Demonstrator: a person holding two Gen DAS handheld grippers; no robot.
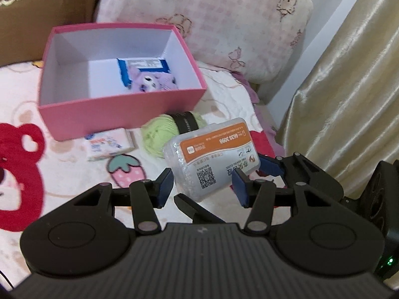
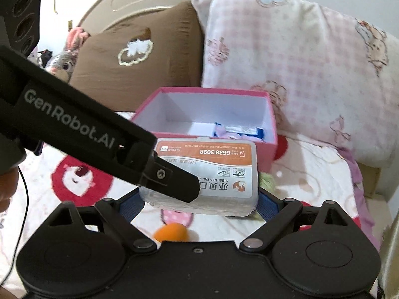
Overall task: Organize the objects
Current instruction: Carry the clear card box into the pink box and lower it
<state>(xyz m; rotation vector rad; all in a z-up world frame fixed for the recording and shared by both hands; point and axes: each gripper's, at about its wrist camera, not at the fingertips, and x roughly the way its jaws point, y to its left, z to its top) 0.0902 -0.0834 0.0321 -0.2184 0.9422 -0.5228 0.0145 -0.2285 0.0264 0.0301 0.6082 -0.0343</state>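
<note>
A clear plastic case with an orange and white dental label (image 2: 212,177) is held above the bed by my right gripper (image 2: 199,203), whose blue pads are shut on its two ends. In the left wrist view the same case (image 1: 212,157) sits between the pads of my left gripper (image 1: 203,188), which is open around its near end. The right gripper's fingers (image 1: 270,165) show beyond it. The left gripper's finger (image 2: 172,182) crosses the case in the right wrist view. An open pink box (image 1: 119,114) holds a blue packet and a purple plush toy (image 1: 152,82).
A green yarn ball with a black band (image 1: 164,129) and a small tissue pack (image 1: 109,144) lie on the cartoon blanket in front of the box. An orange ball (image 2: 170,233) lies below the case. Pillows (image 2: 286,62) stand behind the box, a curtain (image 1: 349,87) to the right.
</note>
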